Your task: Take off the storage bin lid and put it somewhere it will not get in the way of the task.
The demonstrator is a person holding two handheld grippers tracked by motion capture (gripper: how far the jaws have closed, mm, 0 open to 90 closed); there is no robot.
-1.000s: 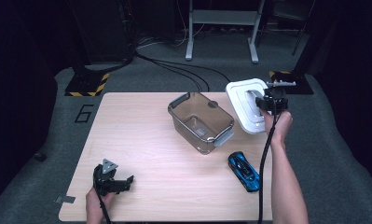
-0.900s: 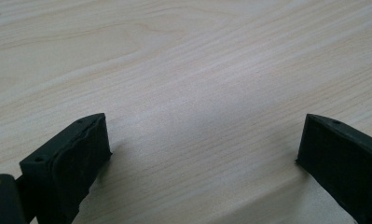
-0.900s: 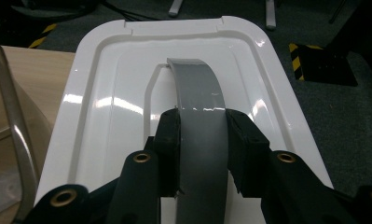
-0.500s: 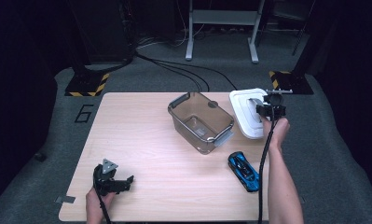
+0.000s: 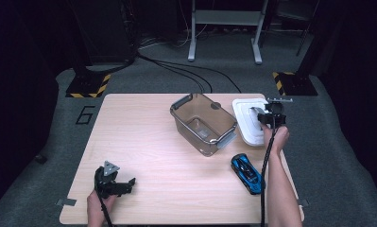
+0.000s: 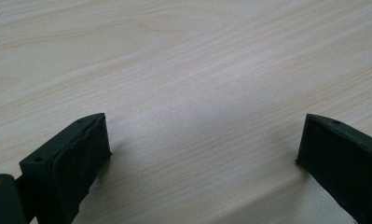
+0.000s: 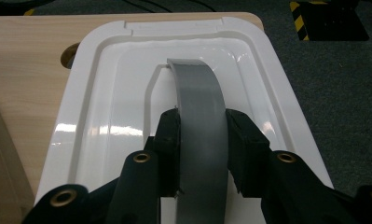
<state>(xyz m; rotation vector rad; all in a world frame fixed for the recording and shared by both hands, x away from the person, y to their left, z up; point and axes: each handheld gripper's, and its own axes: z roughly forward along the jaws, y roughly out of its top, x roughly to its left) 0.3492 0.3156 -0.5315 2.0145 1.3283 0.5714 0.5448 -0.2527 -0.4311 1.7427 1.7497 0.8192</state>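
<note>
right gripper (image 7: 201, 154) clamps lid's grey handle (image 7: 198, 112) | left gripper (image 6: 202, 154) agape, bare table (image 6: 197, 70) | high view: car (image 5: 246, 172)

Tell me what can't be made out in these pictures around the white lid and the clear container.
- White lid: near end cut off by the right gripper view's bottom edge, behind the right hand-held gripper shut on its grey handle.
- Whether the lid rests on the table or hangs just above: unclear in the high view.
- Clear container: the small thing inside is too blurred to name.

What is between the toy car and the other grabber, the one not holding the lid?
Nothing: the high view shows bare table between the car and the left gripper.
</note>
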